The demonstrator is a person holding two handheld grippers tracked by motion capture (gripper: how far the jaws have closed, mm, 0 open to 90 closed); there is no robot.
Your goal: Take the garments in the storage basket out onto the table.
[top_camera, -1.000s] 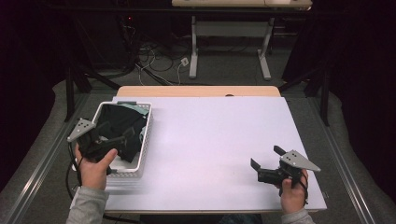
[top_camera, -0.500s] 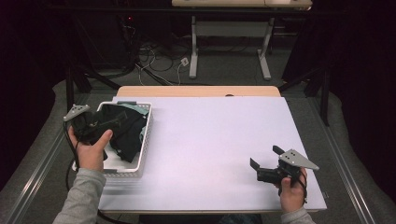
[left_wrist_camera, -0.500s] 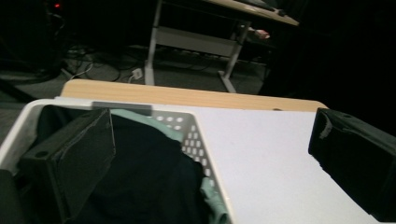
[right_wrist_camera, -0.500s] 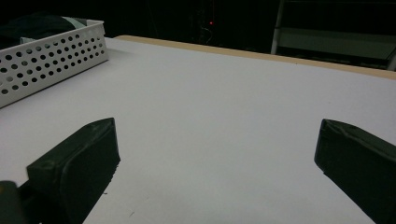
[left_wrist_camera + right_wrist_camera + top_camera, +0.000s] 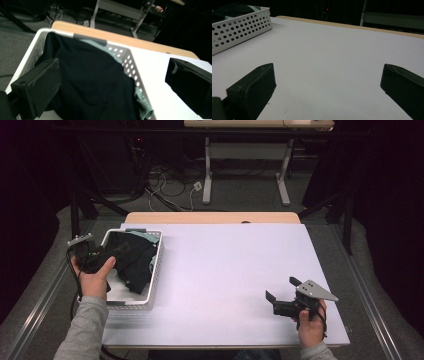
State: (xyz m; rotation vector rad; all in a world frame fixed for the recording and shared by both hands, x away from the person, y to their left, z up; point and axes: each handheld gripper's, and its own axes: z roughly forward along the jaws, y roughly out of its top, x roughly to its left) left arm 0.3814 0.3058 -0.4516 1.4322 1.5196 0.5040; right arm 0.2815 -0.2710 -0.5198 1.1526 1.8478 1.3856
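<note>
Both claws [image 5: 117,251] [image 5: 281,290] agape

No text, label, brand, number or sign can be read in any of the views. The white perforated basket [image 5: 154,270], the dark cloth [image 5: 90,82] inside it and the white worktop [image 5: 225,270] carry no legible marking, and the surfaces farther back are too dark to tell.
</note>
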